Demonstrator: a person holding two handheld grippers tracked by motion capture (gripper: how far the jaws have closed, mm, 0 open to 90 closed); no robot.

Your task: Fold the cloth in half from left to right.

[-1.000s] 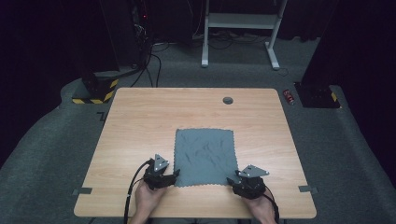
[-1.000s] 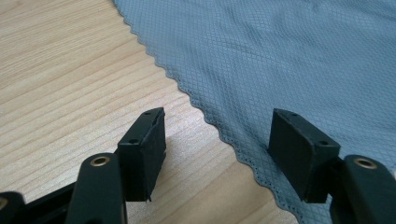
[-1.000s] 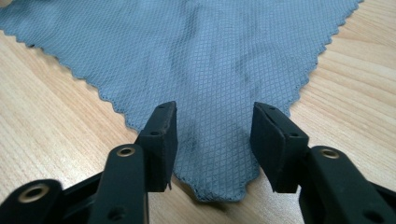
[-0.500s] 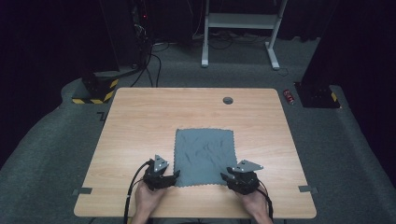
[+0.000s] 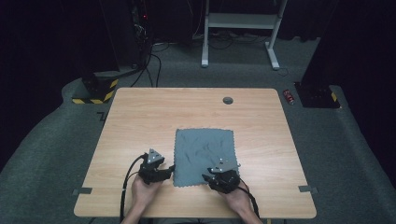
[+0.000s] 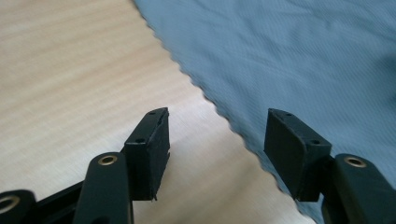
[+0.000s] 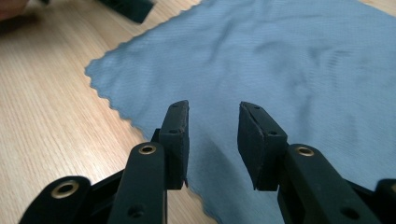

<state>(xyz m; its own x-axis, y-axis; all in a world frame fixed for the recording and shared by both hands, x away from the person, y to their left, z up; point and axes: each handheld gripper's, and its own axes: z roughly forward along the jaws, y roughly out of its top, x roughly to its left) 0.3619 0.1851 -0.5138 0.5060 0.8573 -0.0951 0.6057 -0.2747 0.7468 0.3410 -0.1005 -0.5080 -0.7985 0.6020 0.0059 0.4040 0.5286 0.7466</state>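
Note:
A grey-blue cloth (image 5: pixel 204 151) with a scalloped edge lies flat on the wooden table (image 5: pixel 140 121), near its front. My left gripper (image 5: pixel 169 169) sits at the cloth's front left corner. In the left gripper view its jaws (image 6: pixel 217 116) stand open and have just been closing; the cloth (image 6: pixel 303 56) edge runs between them, untouched by the pads. My right gripper (image 5: pixel 210 176) is over the cloth's front edge. Its jaws (image 7: pixel 213 106) have also just been closing, still apart, with the cloth (image 7: pixel 280 60) lying below and between them, not pinched.
A round cable hole (image 5: pixel 228 100) is in the table's far side. Tape strips (image 5: pixel 304 189) mark the front corners. Beyond the table stand a white desk frame (image 5: pixel 238 28) and floor cables; a small red object (image 5: pixel 289 96) lies on the carpet.
My right gripper has slid left along the cloth's front edge, onto the cloth. The left gripper has shifted slightly. The cloth has not moved.

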